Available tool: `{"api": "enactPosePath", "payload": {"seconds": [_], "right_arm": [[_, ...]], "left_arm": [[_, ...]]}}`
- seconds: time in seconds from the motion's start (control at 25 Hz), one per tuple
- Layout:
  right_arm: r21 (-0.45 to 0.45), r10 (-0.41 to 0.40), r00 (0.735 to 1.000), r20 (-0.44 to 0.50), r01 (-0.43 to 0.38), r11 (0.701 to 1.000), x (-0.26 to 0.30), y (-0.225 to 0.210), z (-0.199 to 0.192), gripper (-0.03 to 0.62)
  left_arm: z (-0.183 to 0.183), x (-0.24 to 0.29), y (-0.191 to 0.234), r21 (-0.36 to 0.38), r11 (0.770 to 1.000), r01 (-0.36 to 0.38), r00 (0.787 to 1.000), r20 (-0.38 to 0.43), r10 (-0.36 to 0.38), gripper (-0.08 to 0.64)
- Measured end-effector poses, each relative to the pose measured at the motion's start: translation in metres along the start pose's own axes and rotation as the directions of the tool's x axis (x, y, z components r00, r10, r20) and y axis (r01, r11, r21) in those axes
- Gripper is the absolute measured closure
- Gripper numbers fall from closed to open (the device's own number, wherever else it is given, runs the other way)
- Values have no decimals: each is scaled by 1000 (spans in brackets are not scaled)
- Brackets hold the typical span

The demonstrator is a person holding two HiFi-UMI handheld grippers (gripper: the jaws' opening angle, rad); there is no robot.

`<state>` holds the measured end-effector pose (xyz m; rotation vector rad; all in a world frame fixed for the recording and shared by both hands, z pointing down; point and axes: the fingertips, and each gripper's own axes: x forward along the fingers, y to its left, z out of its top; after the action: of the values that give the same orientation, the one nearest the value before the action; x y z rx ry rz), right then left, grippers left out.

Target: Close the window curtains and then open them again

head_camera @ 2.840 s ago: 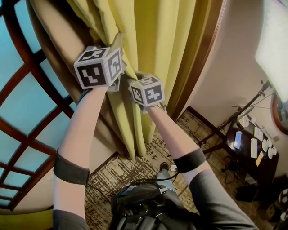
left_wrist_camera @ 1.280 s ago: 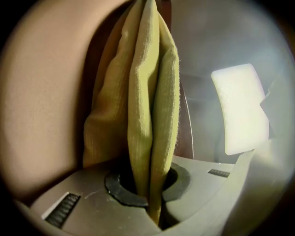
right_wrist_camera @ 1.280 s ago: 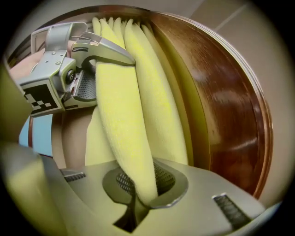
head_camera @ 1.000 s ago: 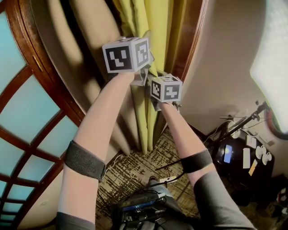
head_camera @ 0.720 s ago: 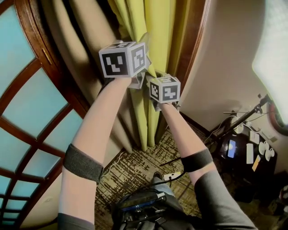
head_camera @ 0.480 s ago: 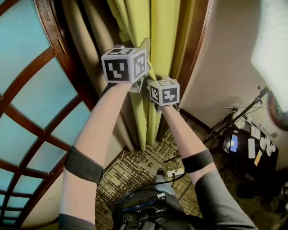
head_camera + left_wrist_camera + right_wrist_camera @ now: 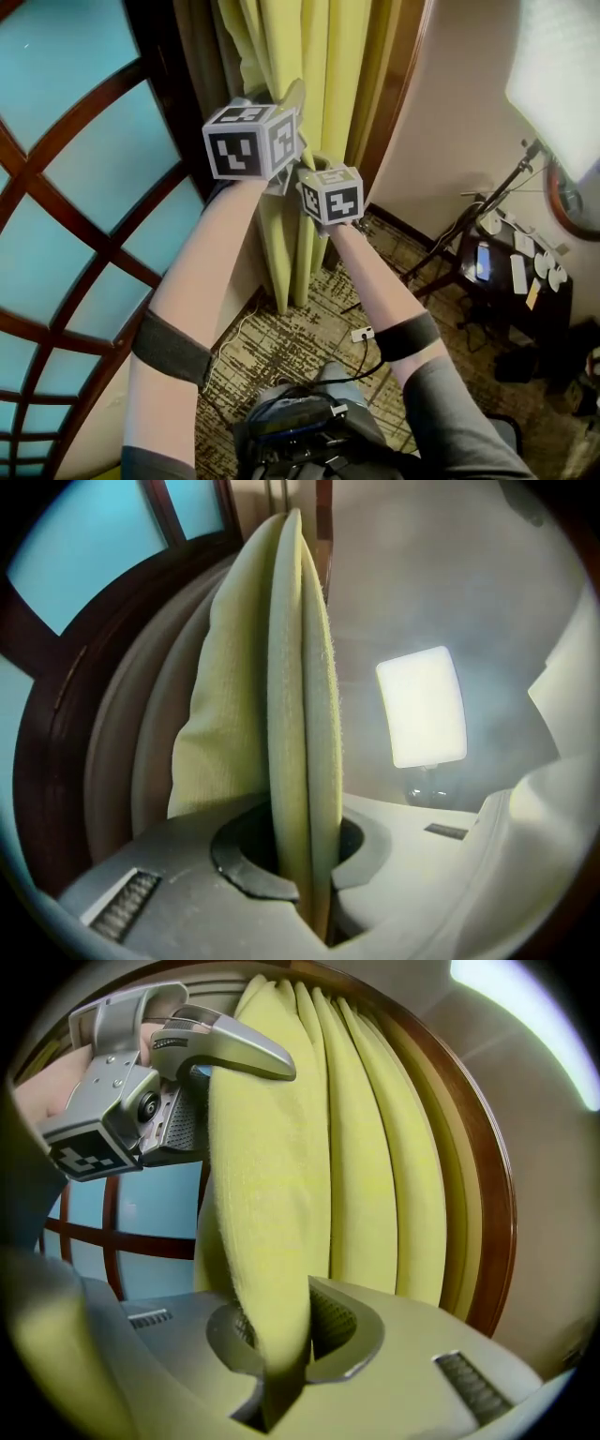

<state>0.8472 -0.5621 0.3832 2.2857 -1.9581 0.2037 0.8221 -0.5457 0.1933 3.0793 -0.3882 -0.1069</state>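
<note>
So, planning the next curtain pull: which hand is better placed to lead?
Probably right: left tongs and right tongs both clamp the yellow curtain, but the right sits nearer the wooden frame.

No words, numbers or brand names can be read in any view. The only printed signs are black-and-white square code patterns, not letters. In the head view they stand on the left gripper's cube (image 7: 248, 141), toward 11 o'clock, and on the right gripper's cube (image 7: 331, 194), near the middle. One such pattern also shows at 9 o'clock in the right gripper view. The small devices on the dark stand (image 7: 518, 298) at 3 o'clock are too small to read.
</note>
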Motion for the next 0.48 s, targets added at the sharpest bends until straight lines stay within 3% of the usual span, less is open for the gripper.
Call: {"api": "enactPosePath", "payload": {"seconds": [0.12, 0.28, 0.36, 0.48], "right_arm": [[-27, 11, 1000, -13, -11, 1000, -13, 11, -3, 534], [-45, 30, 1000, 3, -29, 999, -31, 24, -7, 426], [-44, 74, 997, 18, -73, 996, -42, 38, -13, 364], [-64, 139, 990, 37, -136, 989, -64, 62, -19, 344]], "left_arm": [[-6, -15, -10, 23, 1000, 0, 1000, -18, 0, 430], [-23, -45, -20, 57, 998, -23, 999, -39, 25, 334], [-36, -64, -24, 54, 998, -42, 998, -36, 44, 318], [-52, -94, -34, 68, 994, -83, 995, -45, 86, 311]]}}
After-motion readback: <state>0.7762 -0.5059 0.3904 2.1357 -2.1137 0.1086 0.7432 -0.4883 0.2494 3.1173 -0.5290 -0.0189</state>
